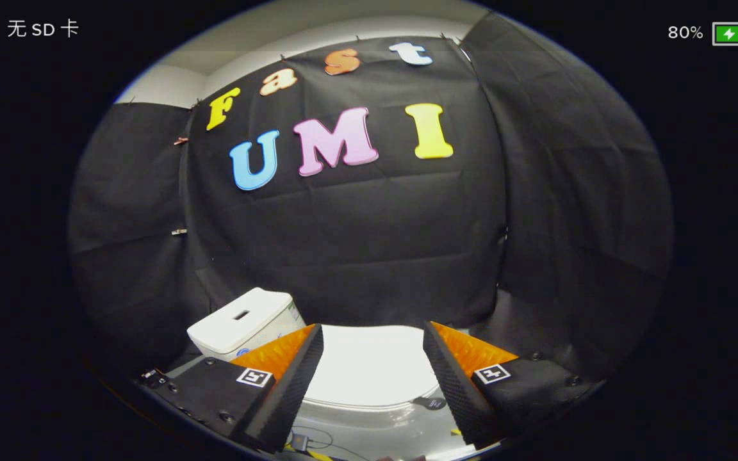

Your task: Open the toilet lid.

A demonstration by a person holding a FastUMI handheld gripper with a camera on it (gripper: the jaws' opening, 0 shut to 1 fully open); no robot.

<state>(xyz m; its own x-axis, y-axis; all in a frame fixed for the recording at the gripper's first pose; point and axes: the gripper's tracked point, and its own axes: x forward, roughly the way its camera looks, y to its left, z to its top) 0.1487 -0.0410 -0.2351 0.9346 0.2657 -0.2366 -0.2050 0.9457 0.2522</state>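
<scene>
A white toilet lid [369,368] lies flat and closed just ahead of me, seen between my two fingers. Its white tank [241,320], with a flush button slot on top, stands behind and to the left of the left finger. My gripper [372,328] is open wide above the lid, with nothing between its black, orange-backed fingers [289,378]. Whether the fingers touch the lid I cannot tell. The front edge of the lid and the grey seat rim [375,419] show below, between the finger bases.
Black cloth walls [369,256] close in the booth behind and on both sides of the toilet. A thin cable with a small plug [302,442] lies below the toilet's front, near the gripper body.
</scene>
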